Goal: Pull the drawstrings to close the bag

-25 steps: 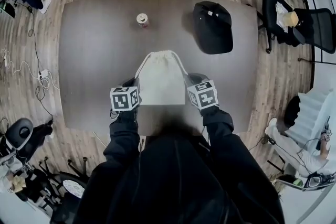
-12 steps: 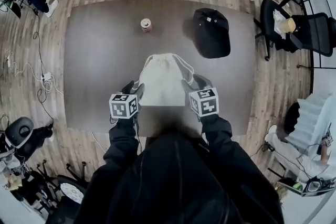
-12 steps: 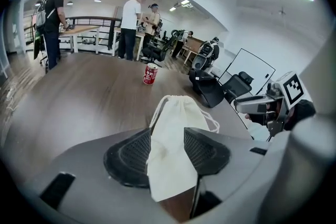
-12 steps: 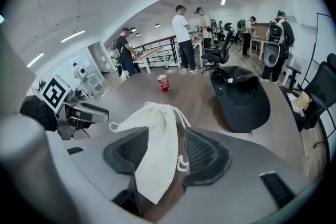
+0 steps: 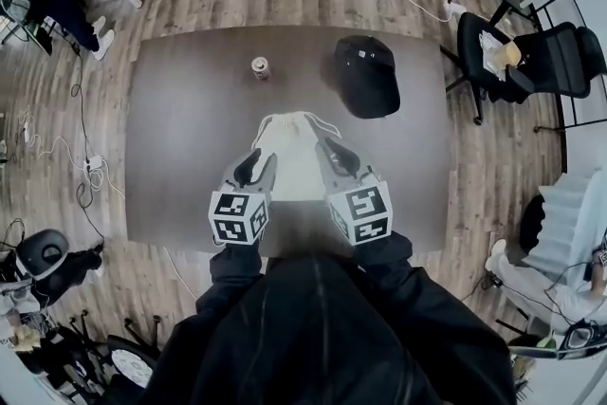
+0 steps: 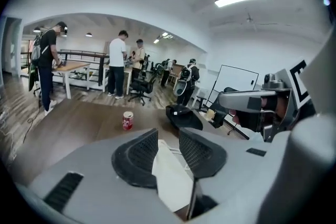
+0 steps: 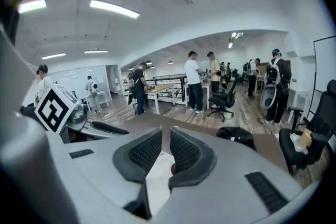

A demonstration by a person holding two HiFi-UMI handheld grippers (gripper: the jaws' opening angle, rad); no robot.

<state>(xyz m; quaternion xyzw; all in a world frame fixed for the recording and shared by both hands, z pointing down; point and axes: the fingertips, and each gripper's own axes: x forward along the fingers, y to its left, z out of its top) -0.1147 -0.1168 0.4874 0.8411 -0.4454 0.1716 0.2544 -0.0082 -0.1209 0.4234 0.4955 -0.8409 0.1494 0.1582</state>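
Note:
A white drawstring bag point(image 5: 292, 156) lies flat on the dark table point(image 5: 190, 147), its mouth gathered at the far end. Its cords point(image 5: 326, 124) loop loosely at both sides. My left gripper point(image 5: 254, 172) hangs over the bag's near left part and my right gripper point(image 5: 333, 158) over its near right part, both lifted off the table. The left jaws point(image 6: 168, 136) are closing with a clear gap, and only the bag point(image 6: 170, 178) shows below them. The right jaws point(image 7: 165, 136) are closing to a narrow slit with nothing gripped.
A red and white can point(image 5: 259, 66) stands at the table's far middle. A black cap point(image 5: 368, 76) lies at the far right. Office chairs point(image 5: 531, 62) stand to the right of the table. Several people stand at desks point(image 6: 73, 65) farther back.
Both grippers have risen from the bag's near corners and drawn inward over it. Their jaws, shut a second ago, now stand apart, and the cords lie loose.

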